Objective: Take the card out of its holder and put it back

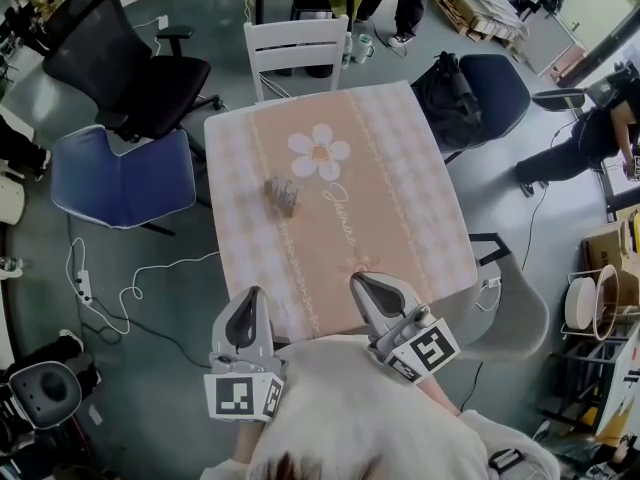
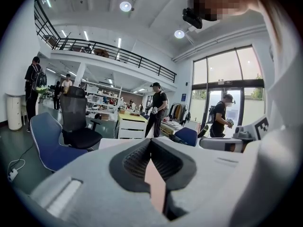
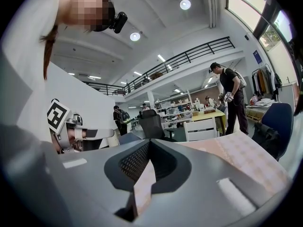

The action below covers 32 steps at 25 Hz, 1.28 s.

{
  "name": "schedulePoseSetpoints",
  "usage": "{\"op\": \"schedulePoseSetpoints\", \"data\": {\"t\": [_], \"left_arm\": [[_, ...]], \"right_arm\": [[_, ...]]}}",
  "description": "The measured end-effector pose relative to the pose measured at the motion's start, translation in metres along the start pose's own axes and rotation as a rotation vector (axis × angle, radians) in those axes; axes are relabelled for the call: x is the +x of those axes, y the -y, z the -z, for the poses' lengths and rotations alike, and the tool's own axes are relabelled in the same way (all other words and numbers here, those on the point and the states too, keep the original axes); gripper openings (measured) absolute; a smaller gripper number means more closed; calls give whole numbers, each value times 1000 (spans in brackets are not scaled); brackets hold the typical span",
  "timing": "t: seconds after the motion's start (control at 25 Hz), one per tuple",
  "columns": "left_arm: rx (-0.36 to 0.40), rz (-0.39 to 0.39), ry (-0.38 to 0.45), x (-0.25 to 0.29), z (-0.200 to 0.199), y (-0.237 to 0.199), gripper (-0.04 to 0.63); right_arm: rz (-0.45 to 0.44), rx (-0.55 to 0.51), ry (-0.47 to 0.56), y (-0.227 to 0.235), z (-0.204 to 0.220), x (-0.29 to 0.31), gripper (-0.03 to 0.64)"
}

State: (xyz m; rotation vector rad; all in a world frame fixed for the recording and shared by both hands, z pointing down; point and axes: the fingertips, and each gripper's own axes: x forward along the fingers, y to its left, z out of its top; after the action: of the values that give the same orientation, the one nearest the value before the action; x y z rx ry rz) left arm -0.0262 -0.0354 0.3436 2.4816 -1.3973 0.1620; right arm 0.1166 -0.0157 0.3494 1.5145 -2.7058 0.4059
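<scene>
Approach pending: our grey left gripper [image 1: 252,296] and right gripper [image 1: 360,284], both closed and empty, hang well short of the small grey card holder [image 1: 283,196]; next we must reach, opening one.

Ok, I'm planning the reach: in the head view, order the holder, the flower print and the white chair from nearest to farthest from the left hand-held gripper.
1. The holder, on the table, ahead of the left hand-held gripper.
2. The flower print, just beyond the holder.
3. The white chair, past the table's far edge.
</scene>
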Motion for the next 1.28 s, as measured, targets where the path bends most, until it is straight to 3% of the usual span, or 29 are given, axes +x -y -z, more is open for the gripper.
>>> {"op": "schedulePoseSetpoints", "data": {"t": [0.6, 1.28], "left_arm": [[-17, 55, 37, -16, -4, 3, 0], [-10, 25, 14, -35, 8, -15, 0]], "right_arm": [[48, -19, 25, -20, 0, -11, -2], [14, -33, 12, -39, 2, -3, -2]]}}
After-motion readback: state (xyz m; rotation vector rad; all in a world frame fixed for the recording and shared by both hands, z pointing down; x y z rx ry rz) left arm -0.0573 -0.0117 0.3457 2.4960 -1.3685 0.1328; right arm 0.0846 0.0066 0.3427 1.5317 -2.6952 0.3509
